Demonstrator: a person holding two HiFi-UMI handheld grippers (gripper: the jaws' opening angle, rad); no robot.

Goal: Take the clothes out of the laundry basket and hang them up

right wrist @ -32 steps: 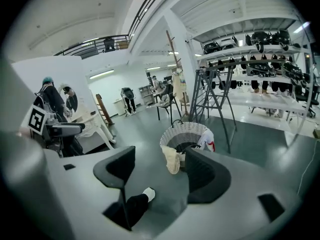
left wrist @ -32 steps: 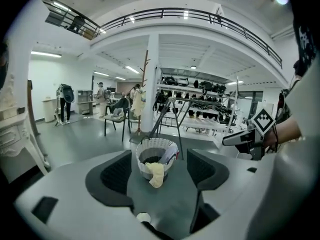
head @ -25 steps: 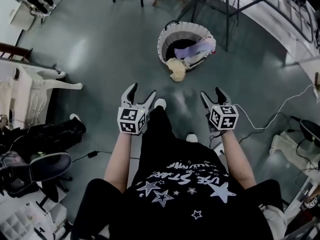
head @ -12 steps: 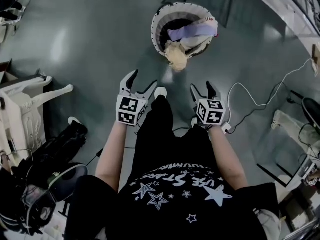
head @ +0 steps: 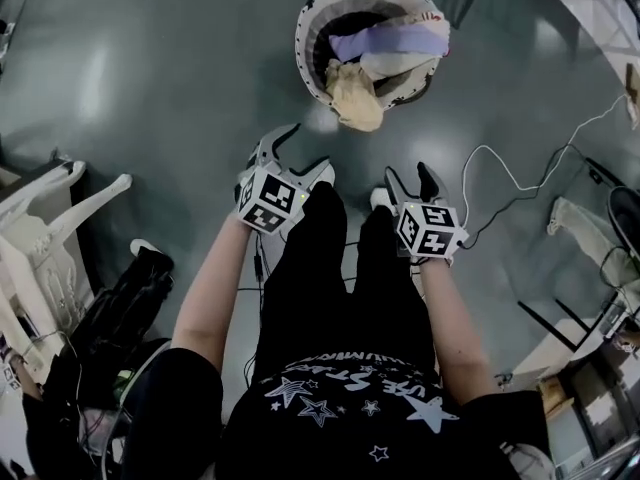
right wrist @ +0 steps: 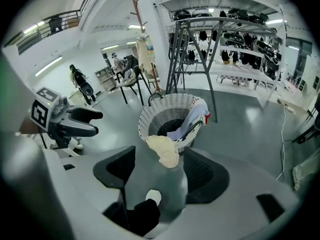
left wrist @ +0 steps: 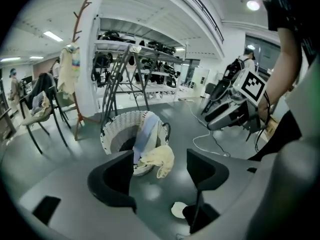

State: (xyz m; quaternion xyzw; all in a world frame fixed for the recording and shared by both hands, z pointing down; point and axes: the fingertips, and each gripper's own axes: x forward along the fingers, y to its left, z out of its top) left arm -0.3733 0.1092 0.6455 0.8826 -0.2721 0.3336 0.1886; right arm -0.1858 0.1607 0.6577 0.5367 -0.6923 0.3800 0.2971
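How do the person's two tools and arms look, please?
The left tool and the right tool each have two black curved jaws and a cube with black-and-white square markers. The person wears a black short-sleeved T-shirt with white stars.

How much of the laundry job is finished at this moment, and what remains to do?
Nothing looks done yet. The laundry basket on the floor holds a cream garment draped over its rim and a lilac garment. Nothing is in hand: the left gripper and right gripper are open, empty, short of the basket. Left: grasp each garment and hang it up.
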